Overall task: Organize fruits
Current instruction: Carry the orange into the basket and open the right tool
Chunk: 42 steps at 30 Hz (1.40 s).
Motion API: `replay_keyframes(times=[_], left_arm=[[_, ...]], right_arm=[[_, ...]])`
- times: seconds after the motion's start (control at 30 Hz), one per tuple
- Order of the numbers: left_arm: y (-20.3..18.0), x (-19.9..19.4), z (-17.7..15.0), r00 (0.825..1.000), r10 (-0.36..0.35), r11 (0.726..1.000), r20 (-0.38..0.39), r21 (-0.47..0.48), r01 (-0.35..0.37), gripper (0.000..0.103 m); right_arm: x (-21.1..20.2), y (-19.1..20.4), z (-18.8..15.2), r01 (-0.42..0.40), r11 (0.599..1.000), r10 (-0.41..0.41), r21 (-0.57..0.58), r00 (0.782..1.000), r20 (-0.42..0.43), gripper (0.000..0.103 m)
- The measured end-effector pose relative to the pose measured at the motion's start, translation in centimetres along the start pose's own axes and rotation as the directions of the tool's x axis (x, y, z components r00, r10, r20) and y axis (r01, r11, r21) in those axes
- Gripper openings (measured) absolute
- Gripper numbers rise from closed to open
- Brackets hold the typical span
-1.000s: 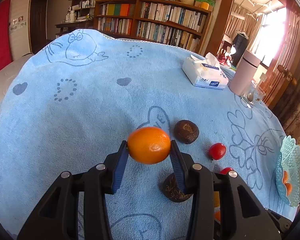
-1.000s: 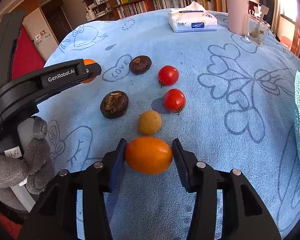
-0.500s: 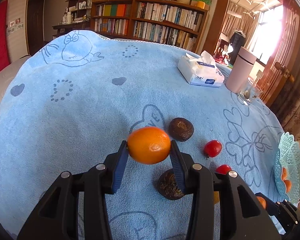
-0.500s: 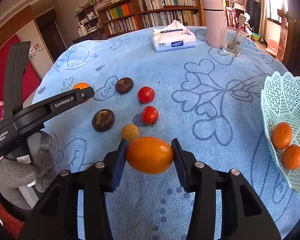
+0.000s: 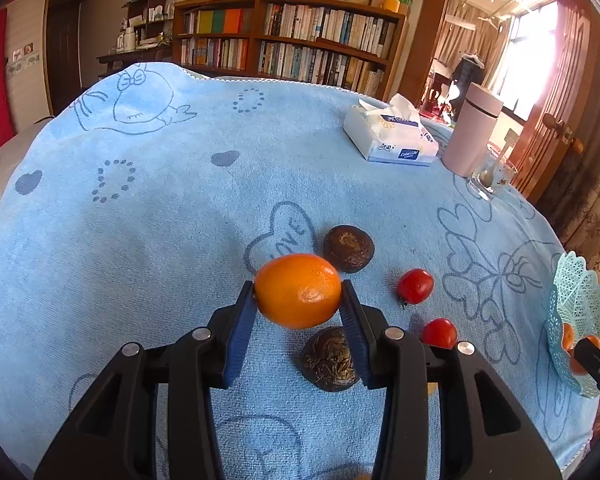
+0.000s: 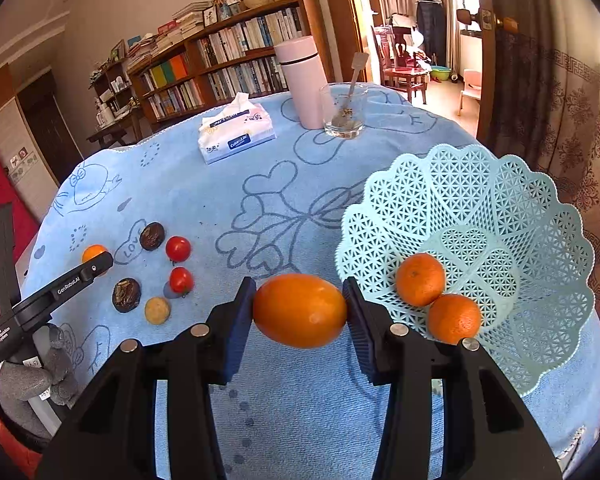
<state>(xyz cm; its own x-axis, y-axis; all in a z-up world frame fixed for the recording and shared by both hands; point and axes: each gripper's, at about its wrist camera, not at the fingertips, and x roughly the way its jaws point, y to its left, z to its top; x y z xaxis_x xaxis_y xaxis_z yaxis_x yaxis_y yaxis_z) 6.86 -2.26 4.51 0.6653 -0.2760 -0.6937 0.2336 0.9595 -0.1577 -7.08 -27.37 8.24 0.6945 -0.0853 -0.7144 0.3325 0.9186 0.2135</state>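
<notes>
My left gripper (image 5: 298, 296) is shut on an orange (image 5: 298, 290), held above the blue cloth. Beyond and under it lie two dark brown fruits (image 5: 348, 248) (image 5: 330, 360) and two red tomatoes (image 5: 415, 286) (image 5: 439, 333). My right gripper (image 6: 299, 309) is shut on a second, oval orange (image 6: 299, 310), raised just left of the pale green lattice basket (image 6: 540, 240). Two oranges (image 6: 419, 279) (image 6: 454, 318) rest inside that basket. In the right wrist view the left gripper (image 6: 96, 261) shows at far left, with a small yellow fruit (image 6: 157, 310) on the cloth near it.
A tissue pack (image 6: 236, 134), a pink flask (image 6: 302, 80) and a glass with a spoon (image 6: 342, 114) stand at the far side of the table. A gloved hand (image 6: 24, 380) holds the left tool. A bookshelf (image 5: 292, 38) fills the back wall.
My right gripper carried its orange up and to the right, from over the loose fruits to beside the basket, which now fills the right of its view. The left gripper barely moved.
</notes>
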Motion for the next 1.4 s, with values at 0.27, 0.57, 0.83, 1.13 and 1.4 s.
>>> replay_keyframes(times=[0.27,0.57,0.83,1.13,1.4], left_arm=[[-0.4,-0.1,-0.2,1.0,-0.005,1.0,-0.001,0.014,0.005,0.043],[-0.8,-0.1,-0.5,1.0,-0.005,1.0,-0.003,0.031,0.006,0.043],[-1.4,-0.4,-0.9,1.0,0.012,0.999,-0.003,0.049,-0.012,0.043],[-4.1,-1.8,-2.0,1.0,-0.014,0.995,-0.008,0.099,0.015,0.043],[-8.4,-2.6,-2.9,0.996,-0.085,0.982,-0.035,0.165,0.09,0.043]], right_arm=[[-1.3,-5.0,-0.3,0.119,0.99,-0.121,0.08,0.992,0.019,0.046],[-2.1,-9.5,-1.1,0.222,0.964,-0.227,0.147,0.974,0.013,0.046],[-2.7,-11.6,-1.1,0.237,0.951,-0.247,0.199,0.969,0.025,0.055],[-3.6,-13.1,-1.1,0.266,0.94,-0.287,0.214,0.955,0.071,0.055],[-4.4,-14.4,-1.3,0.279,0.931,-0.314,0.235,0.941,0.128,0.055]])
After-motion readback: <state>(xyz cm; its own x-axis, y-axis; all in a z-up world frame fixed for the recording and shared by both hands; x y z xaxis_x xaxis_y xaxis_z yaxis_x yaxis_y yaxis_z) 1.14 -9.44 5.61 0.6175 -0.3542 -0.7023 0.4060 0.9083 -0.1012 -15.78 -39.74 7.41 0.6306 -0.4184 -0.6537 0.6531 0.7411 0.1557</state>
